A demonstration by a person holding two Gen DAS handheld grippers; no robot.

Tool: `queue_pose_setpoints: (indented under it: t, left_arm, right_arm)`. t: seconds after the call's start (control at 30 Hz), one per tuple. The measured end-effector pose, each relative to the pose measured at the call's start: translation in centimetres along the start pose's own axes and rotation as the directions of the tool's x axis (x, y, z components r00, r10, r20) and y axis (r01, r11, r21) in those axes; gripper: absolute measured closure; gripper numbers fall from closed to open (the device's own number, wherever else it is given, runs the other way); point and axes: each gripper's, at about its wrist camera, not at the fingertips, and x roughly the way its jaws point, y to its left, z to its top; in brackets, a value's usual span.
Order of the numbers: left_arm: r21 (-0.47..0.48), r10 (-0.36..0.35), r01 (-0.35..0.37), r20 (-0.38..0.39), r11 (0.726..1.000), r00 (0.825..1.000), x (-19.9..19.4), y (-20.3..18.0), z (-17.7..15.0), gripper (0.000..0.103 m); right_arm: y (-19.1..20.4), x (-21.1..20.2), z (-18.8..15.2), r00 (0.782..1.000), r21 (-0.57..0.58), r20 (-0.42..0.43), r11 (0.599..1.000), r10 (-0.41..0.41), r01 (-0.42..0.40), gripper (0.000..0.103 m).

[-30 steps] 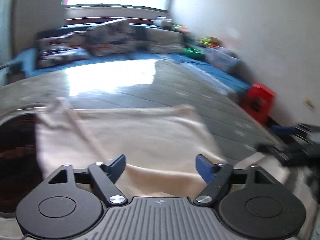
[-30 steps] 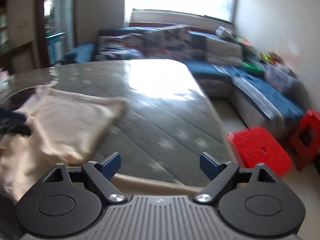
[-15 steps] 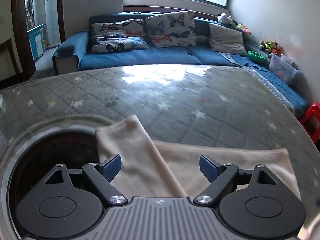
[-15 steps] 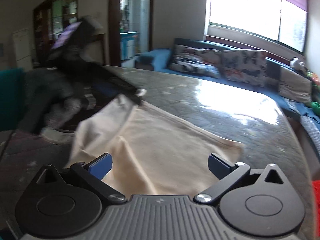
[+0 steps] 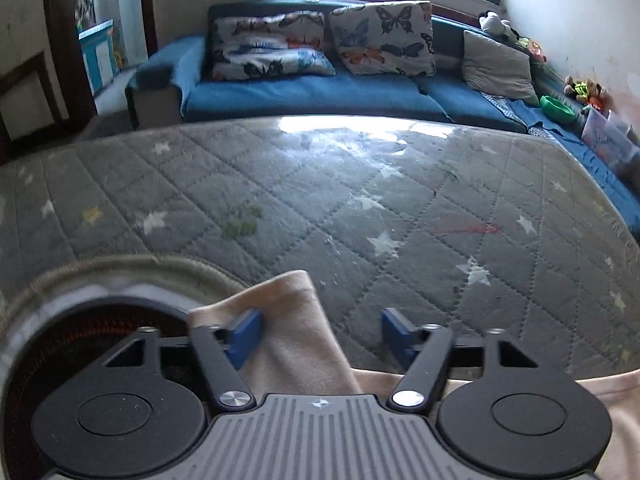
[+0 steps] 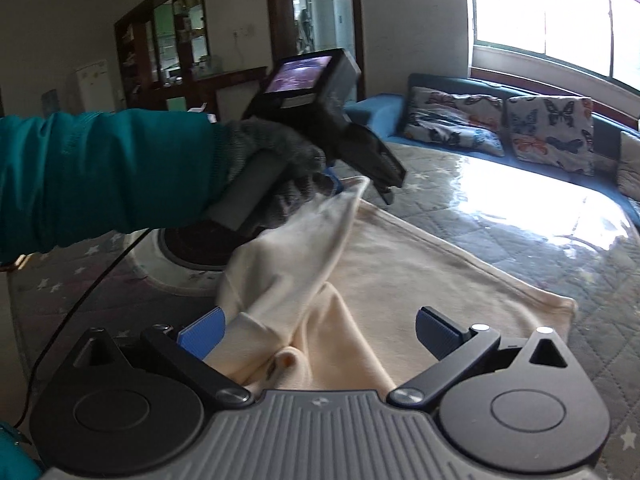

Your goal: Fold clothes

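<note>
A cream garment lies spread on the grey quilted table cover. One sleeve end sits between the fingers of my left gripper, whose jaws are closing. Its left pad is at the cloth and the right pad is still clear of it. In the right wrist view the sleeve rises to the left gripper, which a grey-gloved hand holds. My right gripper stands wide over bunched folds near the collar. Its jaws are closing a little, with cloth between them but no pad pressing on it.
A round dark recess with a raised pale rim is set in the table just left of the sleeve. A blue sofa with butterfly cushions stands beyond the far edge. A black cable hangs below the person's teal sleeve.
My left gripper has moved in over the sleeve end and its jaws have narrowed around it. The right wrist view has swung left, so the left hand and bunched cloth now fill it.
</note>
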Motion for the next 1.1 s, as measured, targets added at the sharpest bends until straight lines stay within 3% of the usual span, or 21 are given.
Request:
queue_pose_setpoints:
  t: [0.03, 0.17, 0.27, 0.4, 0.53, 0.6, 0.8, 1.0, 1.03, 1.1]
  left_arm:
    - [0.012, 0.004, -0.004, 0.006, 1.000, 1.000, -0.1, 0.1, 0.0, 0.050]
    - [0.023, -0.004, 0.003, 0.017, 1.000, 1.000, -0.3, 1.1, -0.1, 0.082]
    - [0.004, -0.019, 0.019, 0.021, 1.000, 1.000, -0.5, 2.0, 0.0, 0.093]
    - [0.002, -0.028, 0.028, 0.044, 1.000, 0.999, -1.4, 2.5, -0.3, 0.095]
    - [-0.019, -0.044, 0.046, 0.081, 0.999, 0.996, -3.0, 3.5, -0.3, 0.097]
    - [-0.032, -0.051, 0.055, 0.102, 0.998, 0.993, -4.0, 4.2, -0.2, 0.098]
    - [-0.069, -0.045, 0.057, 0.165, 0.996, 0.985, -7.2, 7.1, -0.6, 0.099]
    - [-0.124, -0.034, 0.063, 0.225, 0.990, 0.974, -10.7, 10.3, -1.5, 0.099]
    - [-0.130, -0.031, 0.063, 0.231, 0.990, 0.973, -11.1, 10.7, -1.7, 0.099]
    - [-0.139, -0.022, 0.056, 0.236, 0.989, 0.972, -11.7, 11.4, -2.0, 0.099]
  right_arm:
    - [0.1, 0.1, 0.0, 1.000, -0.003, -0.001, 1.000, 0.009, -0.009, 0.006]
    - [0.5, 0.9, 0.2, 0.999, -0.001, -0.018, 0.999, 0.048, -0.048, 0.015]
    - [0.6, 1.4, 0.0, 0.996, 0.012, -0.037, 0.997, 0.083, -0.083, 0.024]
    - [0.6, 2.0, -0.2, 0.993, 0.038, -0.061, 0.994, 0.106, -0.103, 0.042]
    - [0.9, 2.4, -0.4, 0.989, 0.043, -0.079, 0.991, 0.126, -0.123, 0.051]
    - [1.1, 2.8, -0.4, 0.989, 0.046, -0.087, 0.992, 0.123, -0.120, 0.064]
    - [1.7, 2.5, 0.2, 0.990, 0.029, -0.066, 0.992, 0.121, -0.120, 0.088]
    - [3.3, 2.7, 0.9, 0.991, -0.032, -0.073, 0.993, 0.114, -0.116, 0.092]
    - [3.6, 2.9, 1.0, 0.991, -0.040, -0.078, 0.993, 0.109, -0.113, 0.091]
    - [3.8, 3.5, 1.1, 0.993, -0.044, -0.077, 0.995, 0.088, -0.091, 0.077]
